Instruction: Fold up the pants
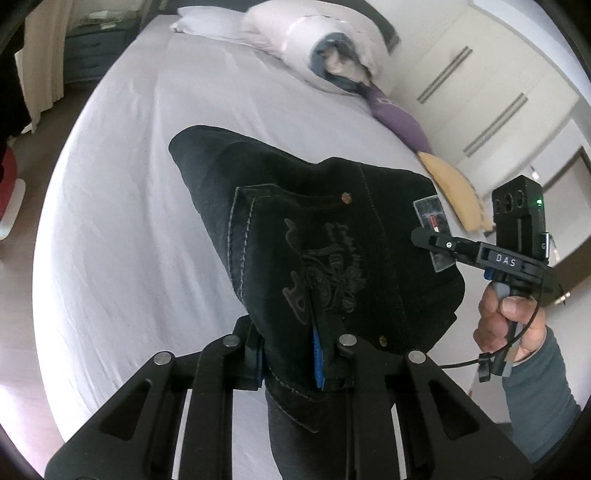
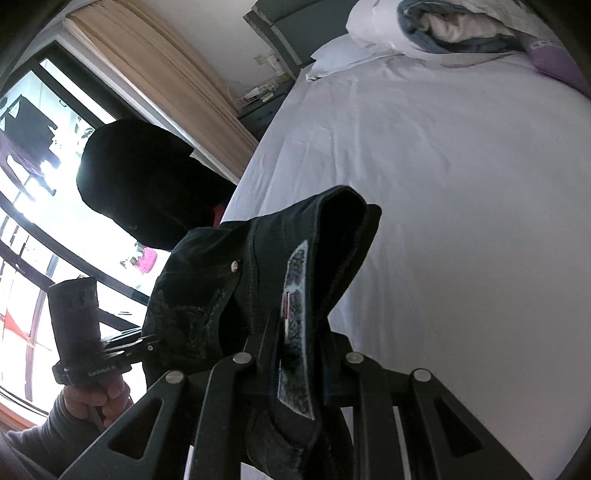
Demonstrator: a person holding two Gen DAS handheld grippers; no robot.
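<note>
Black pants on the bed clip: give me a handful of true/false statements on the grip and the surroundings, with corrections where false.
1. Both grippers are clamped on the black pants. True: the left gripper and the right gripper each pinch the waist end.
2. The pants lie flat on the bed sheet. False: the waist end is raised off the sheet.
3. An embroidered back pocket faces the left wrist camera. True.
4. The bed holds only the pants. False: a pillow and a bundle of bedding sit at the far end.
5. The right gripper holds a pant leg hem. False: it grips beside the waistband patch.
</note>
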